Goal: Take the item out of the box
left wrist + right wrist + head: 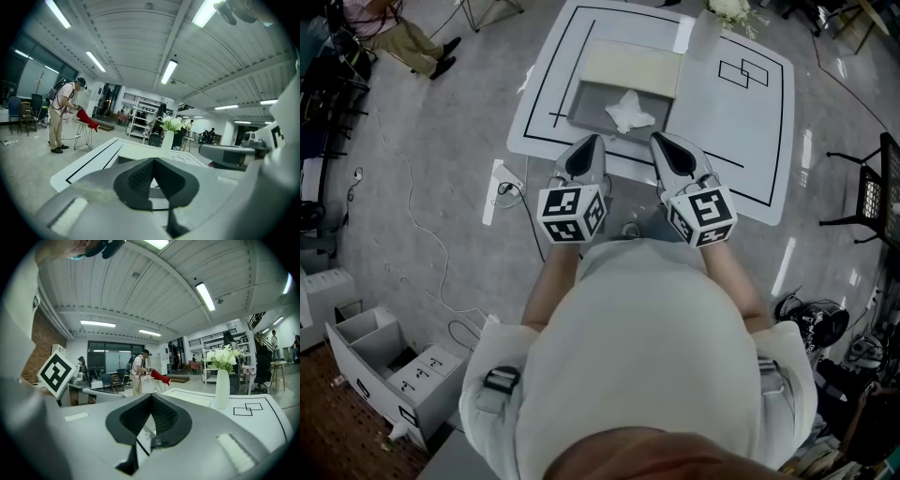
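A white counter [750,131] with rounded corners and thin black lines printed on its smooth top stands on a glossy grey floor [412,169]. On it lies a shallow, rectangular grey box [586,98], open, with a flat cream lid [633,67] lying just beyond it. Inside the box, towards its right side, rests the white item [630,112], a crumpled, soft-looking wad; whether it is paper or cloth I cannot tell.

The left gripper [595,141] points at the box's near edge. Its pale grey plastic shell tapers to a tip, and its jaws, lined with dark ribbed pads, are pressed together with nothing between them. The right gripper [659,141] sits beside it, apart from it, aimed the same way. Its jaws are also closed at the tips and empty. Neither gripper touches the item. Each gripper carries a cube with black-and-white square markers [572,214] at its rear.

A slim white vase [705,37] with white flowers stands on the far part of the counter, next to two overlapping black rectangles [743,71] drawn on its top. A grey drawer cabinet [384,366] stands on the floor to the person's left, with a thin white cable [431,234] trailing near it.
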A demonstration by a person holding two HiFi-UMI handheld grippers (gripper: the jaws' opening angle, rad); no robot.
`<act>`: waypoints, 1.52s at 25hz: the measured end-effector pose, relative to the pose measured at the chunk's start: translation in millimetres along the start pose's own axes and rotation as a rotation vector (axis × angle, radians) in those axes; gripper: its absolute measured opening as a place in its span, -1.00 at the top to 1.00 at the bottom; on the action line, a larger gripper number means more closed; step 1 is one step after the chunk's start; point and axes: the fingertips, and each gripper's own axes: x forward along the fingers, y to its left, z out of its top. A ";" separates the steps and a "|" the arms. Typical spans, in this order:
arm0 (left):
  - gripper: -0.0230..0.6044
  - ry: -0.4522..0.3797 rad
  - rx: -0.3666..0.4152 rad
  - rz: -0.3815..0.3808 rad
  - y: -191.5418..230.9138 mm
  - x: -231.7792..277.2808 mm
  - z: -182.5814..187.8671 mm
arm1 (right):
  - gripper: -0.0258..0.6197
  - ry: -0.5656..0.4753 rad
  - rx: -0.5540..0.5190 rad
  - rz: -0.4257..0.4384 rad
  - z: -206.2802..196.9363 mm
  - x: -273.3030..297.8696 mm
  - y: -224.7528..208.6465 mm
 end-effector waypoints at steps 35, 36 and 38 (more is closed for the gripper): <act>0.71 0.330 0.082 -0.063 26.1 124.5 -48.2 | 0.94 0.107 0.024 0.049 -25.8 75.8 -83.7; 0.68 0.352 0.105 -0.083 24.1 127.4 -50.0 | 0.94 0.109 0.026 0.048 -26.8 76.7 -85.4; 0.59 0.396 0.164 -0.123 20.2 131.4 -51.7 | 0.95 0.112 0.030 0.048 -27.9 77.9 -87.3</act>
